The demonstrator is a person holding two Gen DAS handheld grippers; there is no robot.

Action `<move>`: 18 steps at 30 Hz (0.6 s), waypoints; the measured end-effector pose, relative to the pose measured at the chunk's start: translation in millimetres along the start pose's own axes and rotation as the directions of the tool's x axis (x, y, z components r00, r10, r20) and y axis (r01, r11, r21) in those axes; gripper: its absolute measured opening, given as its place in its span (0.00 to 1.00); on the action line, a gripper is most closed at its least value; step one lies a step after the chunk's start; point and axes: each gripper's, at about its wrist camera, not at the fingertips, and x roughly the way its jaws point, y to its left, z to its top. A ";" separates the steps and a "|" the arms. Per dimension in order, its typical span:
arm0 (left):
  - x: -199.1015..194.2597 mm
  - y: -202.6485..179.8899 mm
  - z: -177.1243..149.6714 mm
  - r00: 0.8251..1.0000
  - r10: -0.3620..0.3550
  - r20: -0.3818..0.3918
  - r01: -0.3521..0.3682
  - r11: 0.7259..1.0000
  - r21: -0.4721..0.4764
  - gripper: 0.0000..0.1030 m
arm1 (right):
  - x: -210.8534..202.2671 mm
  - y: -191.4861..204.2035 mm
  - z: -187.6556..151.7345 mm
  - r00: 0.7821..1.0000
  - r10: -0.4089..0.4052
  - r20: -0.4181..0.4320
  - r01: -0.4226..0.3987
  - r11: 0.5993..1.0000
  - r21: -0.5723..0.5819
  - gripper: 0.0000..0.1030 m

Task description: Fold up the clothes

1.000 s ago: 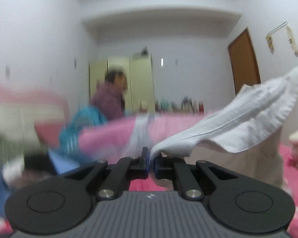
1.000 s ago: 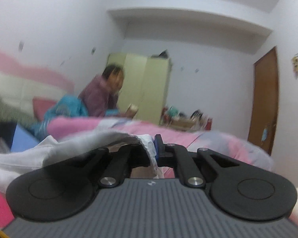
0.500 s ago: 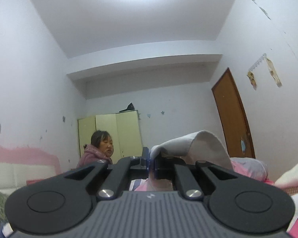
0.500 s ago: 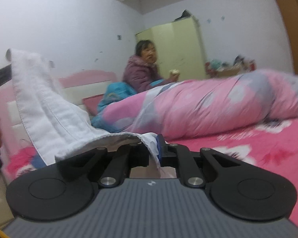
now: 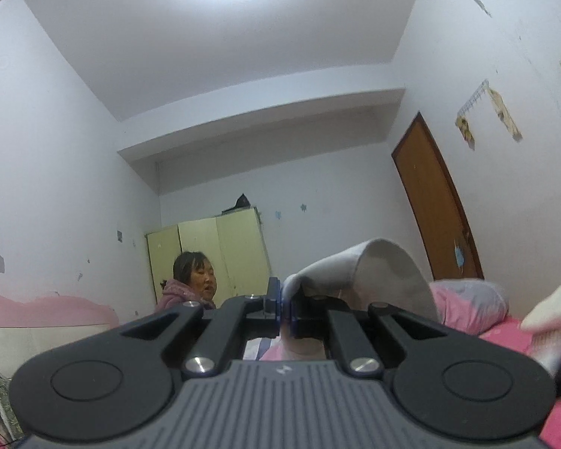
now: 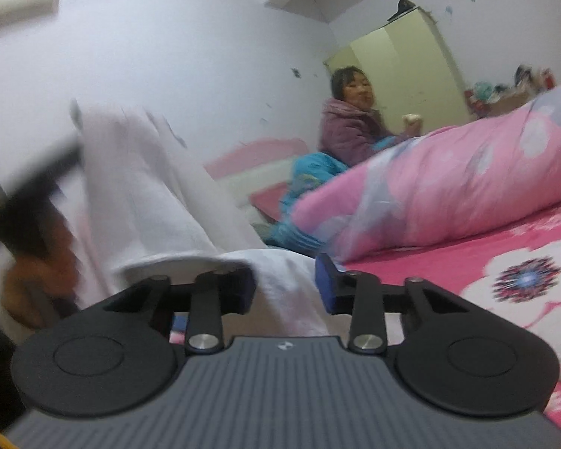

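My left gripper (image 5: 285, 305) is shut on an edge of a white garment (image 5: 377, 280) and holds it high, pointing up toward the far wall; the cloth arches over to the right of the jaws. In the right wrist view the same white garment (image 6: 149, 187) hangs from the upper left down to my right gripper (image 6: 287, 284). The right jaws stand open, with the cloth lying loose between and over them. The left gripper shows there as a dark blur (image 6: 30, 194) holding the top of the cloth.
A bed with a pink flowered sheet (image 6: 505, 262) lies below. A rolled pink quilt (image 6: 448, 187) lies across it. A person in a purple jacket (image 6: 355, 127) sits at the bed's head. A yellow wardrobe (image 5: 213, 254) and a brown door (image 5: 437, 202) stand behind.
My right gripper has opened and let go of the white garment, and has swung left and down toward the bed. My left gripper stays shut on the cloth, held high.
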 end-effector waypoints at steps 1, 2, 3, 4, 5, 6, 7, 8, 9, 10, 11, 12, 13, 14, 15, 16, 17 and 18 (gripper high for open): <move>2.9 1.3 -4.3 1.000 -0.001 -0.012 0.001 1.000 0.004 0.05 | -4.9 -2.0 2.3 0.999 0.034 0.023 -0.035 0.999 0.030 0.30; 6.1 3.1 -8.9 1.000 -0.003 -0.025 0.003 1.000 0.004 0.05 | -9.8 -4.1 4.6 0.997 0.061 0.047 -0.064 0.996 0.058 0.30; 9.8 6.0 -14.5 0.999 -0.007 -0.044 0.007 1.000 -0.005 0.05 | -13.9 -7.9 6.6 0.995 0.071 0.072 -0.078 0.993 0.089 0.29; 13.1 8.3 -19.9 0.998 -0.014 -0.065 0.013 1.000 -0.018 0.05 | -17.4 -12.8 8.2 0.993 0.068 0.097 -0.080 0.989 0.122 0.24; 17.2 10.9 -25.0 0.996 -0.024 -0.088 0.021 0.999 -0.034 0.05 | -18.5 -18.9 7.9 0.994 0.044 0.100 -0.059 0.987 0.151 0.21; 21.2 13.6 -31.0 0.993 -0.035 -0.111 0.030 0.998 -0.052 0.05 | -17.8 -25.8 6.3 0.996 0.006 0.087 -0.021 0.984 0.177 0.16; 24.7 15.0 -35.9 0.990 -0.046 -0.134 0.037 0.997 -0.071 0.05 | -17.1 -32.7 4.6 0.997 -0.032 0.074 0.016 0.979 0.202 0.13; 29.4 17.0 -41.0 0.987 -0.054 -0.152 0.041 0.995 -0.087 0.05 | -16.4 -39.7 3.0 0.996 -0.069 0.059 0.054 0.973 0.226 0.12; 33.9 18.6 -45.3 0.984 -0.061 -0.167 0.045 0.994 -0.099 0.05 | -15.2 -46.1 -0.9 0.995 -0.095 0.042 0.081 0.966 0.247 0.11; 37.6 19.6 -49.1 0.981 -0.068 -0.182 0.048 0.993 -0.111 0.05 | -13.6 -52.1 -6.4 0.994 -0.111 0.023 0.101 0.959 0.264 0.11; 39.6 19.8 -52.0 0.978 -0.073 -0.194 0.051 0.992 -0.118 0.05 | -11.9 -55.9 -12.0 0.992 -0.126 0.006 0.119 0.956 0.269 0.11; 43.0 21.5 -55.8 0.976 -0.078 -0.205 0.054 0.991 -0.120 0.05 | -9.2 -57.3 -17.8 0.990 -0.137 -0.013 0.136 0.956 0.259 0.11; 46.1 22.7 -59.2 0.973 -0.081 -0.215 0.056 0.991 -0.122 0.05 | -5.9 -58.1 -23.7 0.989 -0.147 -0.035 0.151 0.957 0.246 0.11; 47.8 23.0 -61.7 0.972 -0.081 -0.222 0.055 0.991 -0.121 0.05 | -2.6 -57.8 -29.1 0.985 -0.161 -0.057 0.170 0.960 0.223 0.11; 48.7 24.0 -64.2 0.970 -0.079 -0.228 0.053 0.992 -0.118 0.05 | 0.7 -56.5 -34.3 0.981 -0.180 -0.079 0.192 0.963 0.192 0.13; 49.7 24.9 -66.8 0.969 -0.077 -0.234 0.051 0.992 -0.116 0.05 | 2.6 -55.1 -40.2 0.975 -0.201 -0.100 0.214 0.964 0.157 0.13; 50.9 25.7 -69.0 0.968 -0.075 -0.239 0.049 0.992 -0.113 0.05 | 2.4 -52.3 -45.1 0.970 -0.214 -0.114 0.228 0.966 0.123 0.13; 52.5 25.9 -70.3 0.967 -0.074 -0.244 0.048 0.993 -0.110 0.05 | 1.3 -48.5 -48.8 0.967 -0.222 -0.123 0.234 0.968 0.092 0.15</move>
